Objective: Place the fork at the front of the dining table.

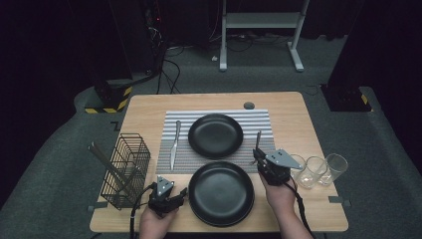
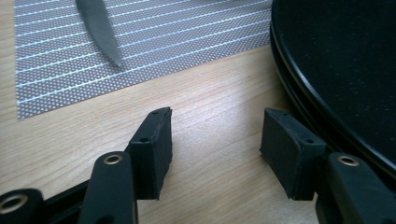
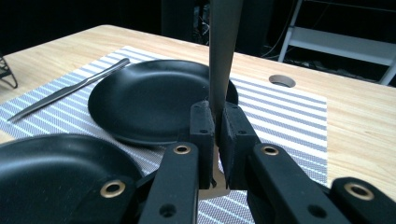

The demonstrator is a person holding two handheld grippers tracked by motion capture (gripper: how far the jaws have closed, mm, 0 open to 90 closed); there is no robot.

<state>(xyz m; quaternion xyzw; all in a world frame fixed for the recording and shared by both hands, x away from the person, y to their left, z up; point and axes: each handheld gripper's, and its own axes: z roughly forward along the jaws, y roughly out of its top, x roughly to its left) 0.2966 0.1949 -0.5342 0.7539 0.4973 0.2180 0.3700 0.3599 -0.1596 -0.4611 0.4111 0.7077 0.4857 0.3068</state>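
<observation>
- Right gripper (image 3: pixel 214 122) — clamped on slim grey metal utensil (image 3: pixel 223 51), upright, at striped placemat's (image 3: pixel 289 116) right edge.
- Left gripper (image 2: pixel 215 144) — jaws apart, empty, beside near black round plate (image 2: pixel 345 65).

Utensil (image 3: pixel 223 51): slim grey metal piece, flat handle, standing near upright and clamped low down between the right gripper's (image 3: pixel 214 122) pads; type unclear, its ends can't be made out. In the high view it rises over the right edge of the striped mat (image 1: pixel 259 124), just right of the gap between the far plate (image 1: pixel 215 135) and the near plate (image 1: pixel 221 193).
</observation>
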